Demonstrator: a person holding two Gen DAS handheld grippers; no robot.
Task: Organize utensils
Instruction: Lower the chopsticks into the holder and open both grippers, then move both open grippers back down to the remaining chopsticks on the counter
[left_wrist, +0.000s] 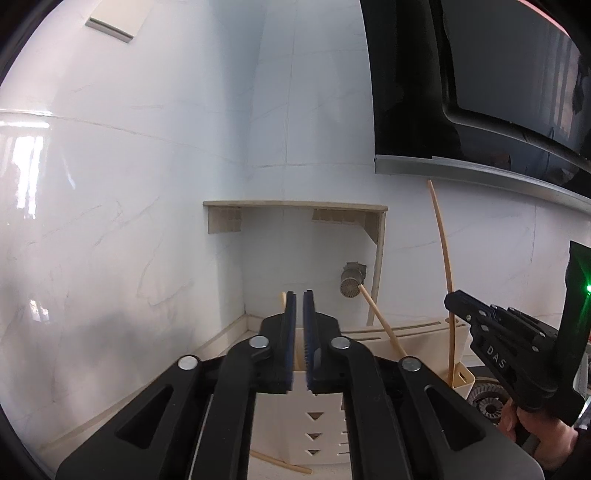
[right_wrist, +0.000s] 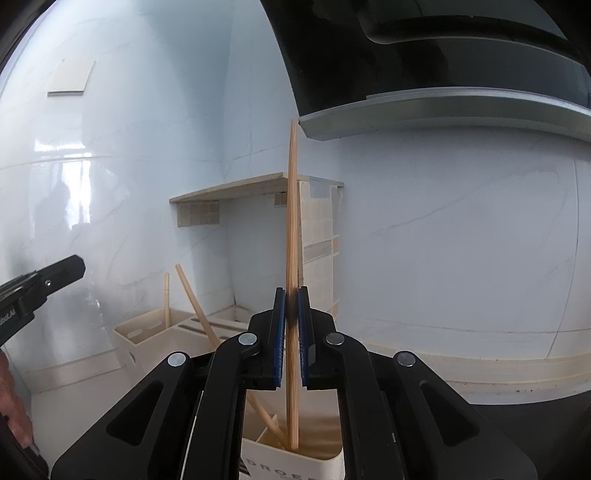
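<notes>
The chopstick's (right_wrist: 291, 221) lower end is hidden inside the holder (right_wrist: 321, 458), itself cut off by the frame edge. The chopstick is held upright, clamped by the right gripper (right_wrist: 291, 295). The left gripper (left_wrist: 299, 295) is held nearly level, narrowed on nothing.

A pale countertop (left_wrist: 236, 332) carries a cream utensil holder (left_wrist: 317, 417) and a loose chopstick (left_wrist: 280, 461).
</notes>
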